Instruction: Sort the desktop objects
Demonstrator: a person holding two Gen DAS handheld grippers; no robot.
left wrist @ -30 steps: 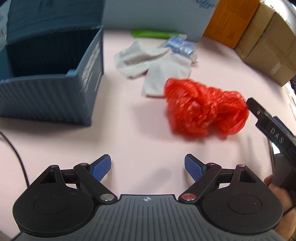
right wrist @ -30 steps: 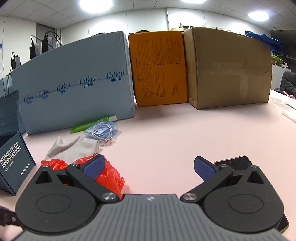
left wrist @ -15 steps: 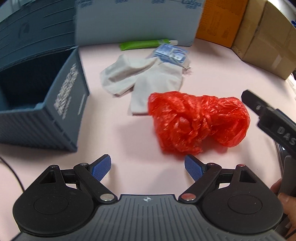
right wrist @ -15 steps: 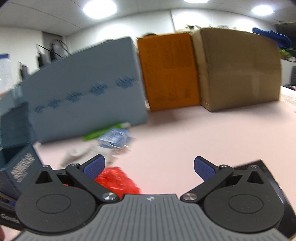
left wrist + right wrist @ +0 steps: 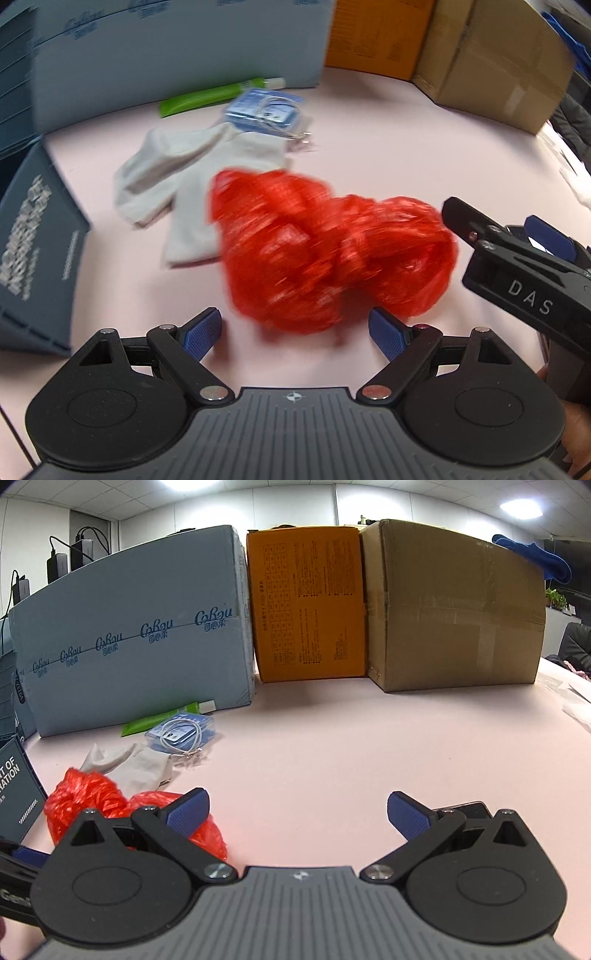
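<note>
Left tool [image 5: 295, 326] spread wide just near of the red bag [image 5: 328, 251]; right tool [image 5: 297, 814] also apart, empty, over the desk [image 5: 332, 746].

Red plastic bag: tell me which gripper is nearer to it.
Left. The left gripper hangs open right at the red plastic bag's near edge; the right gripper, also open, sits off to the bag's side, pointing past it.

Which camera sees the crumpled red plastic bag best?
The left wrist view. There the whole red plastic bag fills the middle of the picture, though motion blurs it a little. In the right wrist view the same bag sits low at the left, sharper, but partly hidden behind the right hand-held gripper.
</note>
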